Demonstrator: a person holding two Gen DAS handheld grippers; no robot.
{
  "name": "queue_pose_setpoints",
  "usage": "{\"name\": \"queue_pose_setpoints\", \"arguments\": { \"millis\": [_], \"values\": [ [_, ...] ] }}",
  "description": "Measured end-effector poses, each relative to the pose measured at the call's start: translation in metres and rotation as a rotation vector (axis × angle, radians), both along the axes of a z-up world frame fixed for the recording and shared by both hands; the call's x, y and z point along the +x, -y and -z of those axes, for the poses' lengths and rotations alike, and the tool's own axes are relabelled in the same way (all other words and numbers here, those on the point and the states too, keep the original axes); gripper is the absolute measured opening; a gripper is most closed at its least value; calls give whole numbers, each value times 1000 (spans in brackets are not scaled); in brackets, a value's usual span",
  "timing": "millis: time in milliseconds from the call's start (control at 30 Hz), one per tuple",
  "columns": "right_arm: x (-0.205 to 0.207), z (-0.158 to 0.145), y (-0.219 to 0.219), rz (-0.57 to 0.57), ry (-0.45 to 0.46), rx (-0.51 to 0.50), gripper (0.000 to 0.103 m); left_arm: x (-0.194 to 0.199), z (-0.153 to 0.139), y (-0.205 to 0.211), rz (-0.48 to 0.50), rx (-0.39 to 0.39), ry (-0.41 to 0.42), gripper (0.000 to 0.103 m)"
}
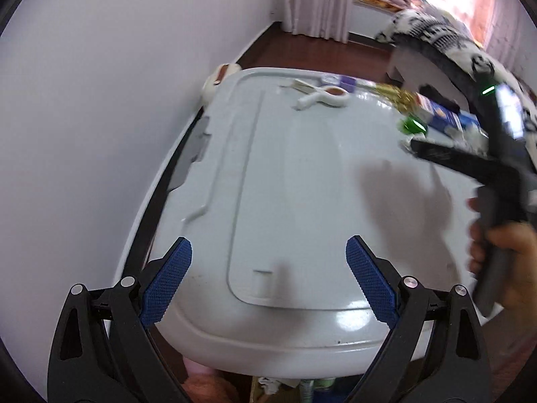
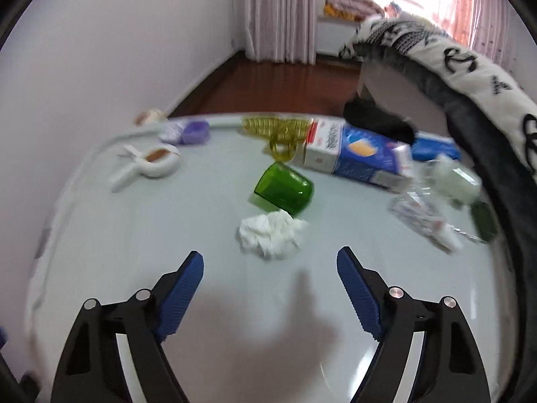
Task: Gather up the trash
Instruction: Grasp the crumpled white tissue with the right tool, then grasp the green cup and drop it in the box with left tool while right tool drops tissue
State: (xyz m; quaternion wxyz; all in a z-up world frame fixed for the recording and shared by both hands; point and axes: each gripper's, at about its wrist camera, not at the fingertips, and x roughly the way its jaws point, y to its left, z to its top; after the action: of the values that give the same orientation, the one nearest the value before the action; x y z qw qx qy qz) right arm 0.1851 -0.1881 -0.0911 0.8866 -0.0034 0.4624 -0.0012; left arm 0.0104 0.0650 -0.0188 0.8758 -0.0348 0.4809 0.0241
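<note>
The landmark here is the green cup, lying on its side on the pale grey lid that serves as the work surface.

The right wrist view shows the clutter clearly. A crumpled white tissue lies just in front of the green cup, touching or nearly touching it. Behind the cup sits a yellow clear plastic piece, and to its right a blue and white carton lies flat. Further right of the cup there is a blurred heap of clear wrappers and white scraps. To the cup's left rests a white clip, with a small purple box behind that. The right gripper hangs above the lid with its jaws wide apart and nothing between them; the tissue lies just beyond the fingertips.

The left wrist view shows what the other does not: the whole raised panel of the lid, the lid's near edge, and a person's hand gripping the right gripper's handle at the frame's right side. From here the green cup appears small and far off, and the tissue is hidden behind the other tool. The left gripper stands wide open and empty over the near, bare part of the lid.
</note>
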Motion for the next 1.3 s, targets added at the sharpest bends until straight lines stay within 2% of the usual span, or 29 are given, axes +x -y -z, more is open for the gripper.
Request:
{"name": "queue_pose_setpoints", "arguments": {
  "millis": [67, 100, 167, 233, 400, 500, 633, 733, 800, 900, 1000, 1100, 1233, 1300],
  "values": [
    [17, 14, -3, 19, -42, -6, 50, -3, -3, -4, -3, -24, 8, 91],
    [23, 19, -3, 27, -46, -3, 48, -4, -4, -6, -4, -24, 12, 91],
    [26, 18, -3, 26, -41, 20, 34, -5, -7, -7, 0, -35, 19, 91],
    [20, 13, -2, 12, -43, 21, 29, -7, -7, -6, 8, -47, 22, 91],
    [-32, -12, 20, -5, -24, 57, 28, -8, -5, 2, 34, -23, 28, 91],
    [-88, -33, 39, -24, 1, 48, 28, -5, 3, 7, 52, -35, 6, 91],
    [-162, -47, 61, -27, 0, 35, 28, 6, 15, 20, 88, -12, -13, 91],
    [-211, -52, 76, -15, 6, 59, 28, 27, 20, 38, 107, -60, -19, 91],
    [-235, -55, 85, -4, 23, 91, 28, 51, 18, 64, 155, -84, -14, 91],
    [-250, -57, 93, 20, 43, 147, 28, 96, 18, 116, 236, -30, 0, 91],
    [-246, -56, 97, 23, 36, 193, 28, 139, 25, 163, 323, 30, 2, 91],
    [-242, -57, 102, 18, 38, 210, 29, 172, 36, 185, 346, 93, -1, 91],
    [-239, -58, 108, 9, 34, 234, 29, 200, 51, 196, 336, 88, -13, 91],
    [-238, -59, 110, 6, 29, 255, 29, 205, 57, 204, 361, 109, -9, 82]
  ]
}}
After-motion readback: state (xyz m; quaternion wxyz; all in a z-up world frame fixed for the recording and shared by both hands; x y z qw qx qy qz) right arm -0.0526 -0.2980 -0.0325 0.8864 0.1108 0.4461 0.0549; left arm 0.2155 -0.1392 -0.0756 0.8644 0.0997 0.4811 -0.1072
